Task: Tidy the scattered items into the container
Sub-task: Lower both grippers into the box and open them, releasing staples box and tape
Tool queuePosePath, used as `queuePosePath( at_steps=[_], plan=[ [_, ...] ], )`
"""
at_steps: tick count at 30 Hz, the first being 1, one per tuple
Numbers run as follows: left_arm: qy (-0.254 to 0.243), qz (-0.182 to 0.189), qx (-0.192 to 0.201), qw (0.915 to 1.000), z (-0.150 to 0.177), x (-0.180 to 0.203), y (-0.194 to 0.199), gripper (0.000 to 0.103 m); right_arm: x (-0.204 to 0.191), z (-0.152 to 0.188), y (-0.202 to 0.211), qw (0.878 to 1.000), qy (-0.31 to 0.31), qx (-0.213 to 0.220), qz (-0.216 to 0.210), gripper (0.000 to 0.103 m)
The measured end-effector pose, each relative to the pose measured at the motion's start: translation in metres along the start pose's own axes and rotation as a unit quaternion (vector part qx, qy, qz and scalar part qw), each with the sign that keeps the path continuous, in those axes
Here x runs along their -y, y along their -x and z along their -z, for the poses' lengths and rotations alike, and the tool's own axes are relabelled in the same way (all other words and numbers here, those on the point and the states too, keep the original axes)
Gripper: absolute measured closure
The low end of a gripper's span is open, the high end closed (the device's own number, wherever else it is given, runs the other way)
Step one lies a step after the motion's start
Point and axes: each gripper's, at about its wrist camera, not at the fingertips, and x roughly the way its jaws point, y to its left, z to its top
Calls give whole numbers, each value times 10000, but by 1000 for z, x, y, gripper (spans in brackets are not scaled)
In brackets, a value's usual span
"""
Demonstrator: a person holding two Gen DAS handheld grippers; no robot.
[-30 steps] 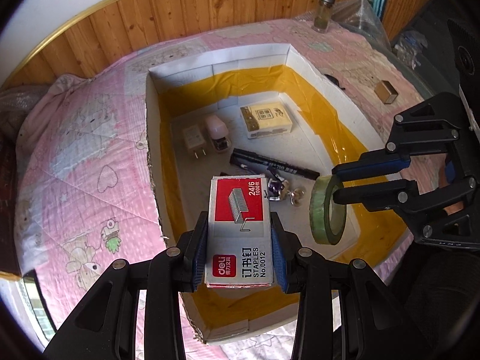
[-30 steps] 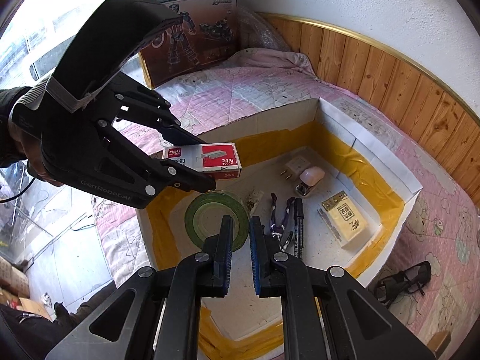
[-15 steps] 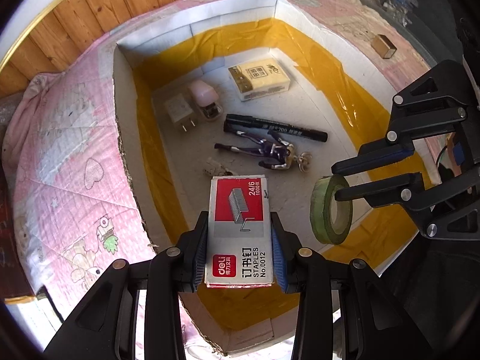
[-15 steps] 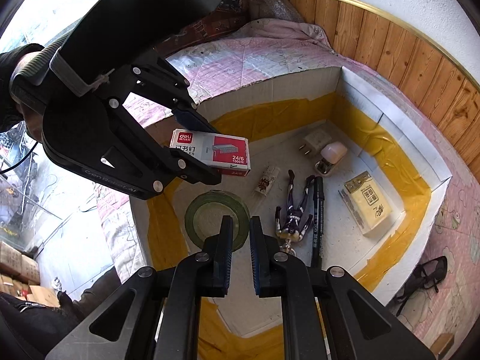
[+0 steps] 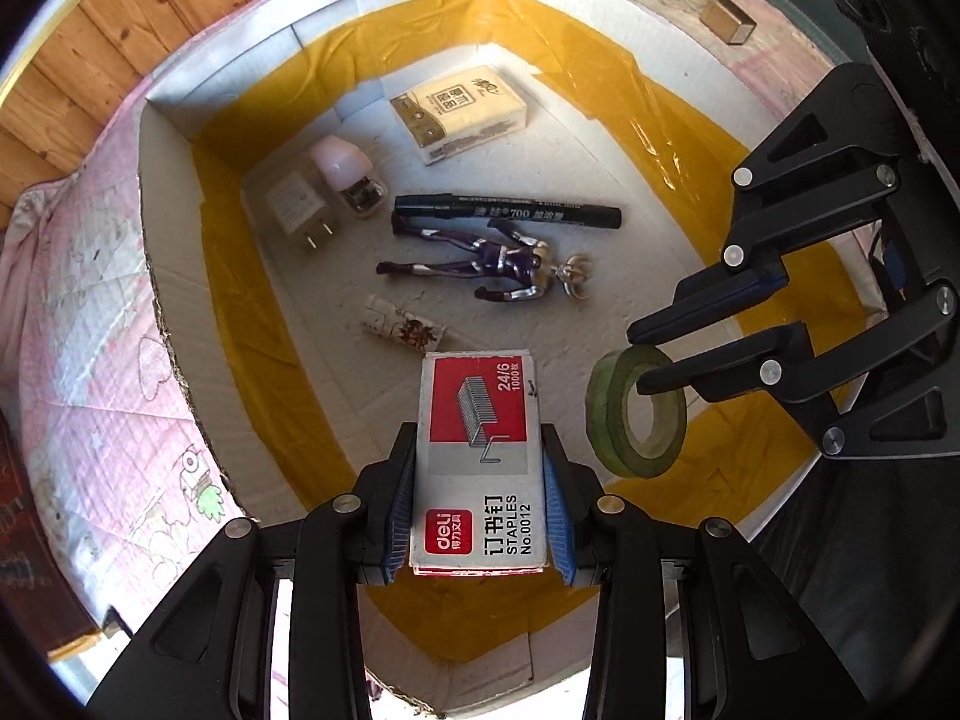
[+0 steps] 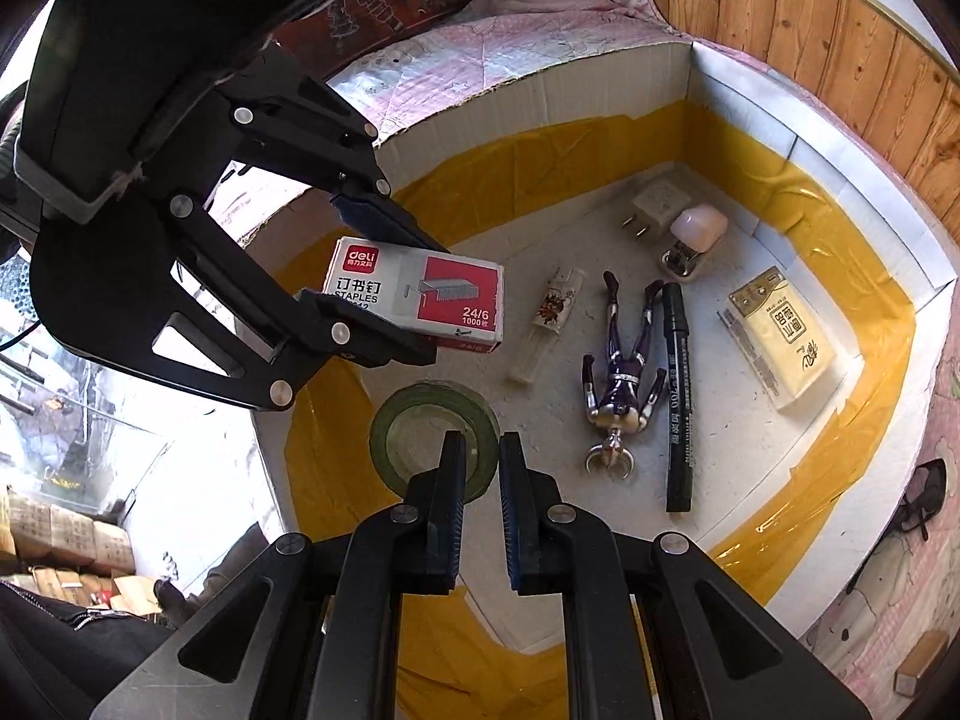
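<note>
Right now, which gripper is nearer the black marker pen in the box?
Right, judging loosely. The right gripper, clamping the green tape roll, hangs beside the black marker pen; the left gripper sits farther back.

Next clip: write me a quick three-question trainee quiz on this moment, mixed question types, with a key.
1. True or false: the staples box already rests on the floor of the container.
2. What does the right gripper hold?
3. Which lies directly beside the black marker: A charger, B toy figure, C tissue pack?

Key: 1 false, the left gripper holds it above the floor. 2 the green tape roll. 3 B.
</note>
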Motion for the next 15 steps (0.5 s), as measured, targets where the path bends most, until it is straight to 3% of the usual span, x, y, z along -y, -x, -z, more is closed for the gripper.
queuePosePath(
  at_steps=[15],
  plan=[
    [29,-150,-290,9995,-2,2,-4,63,7,0,-10,9995,-279,-147,-44,90]
  ],
)
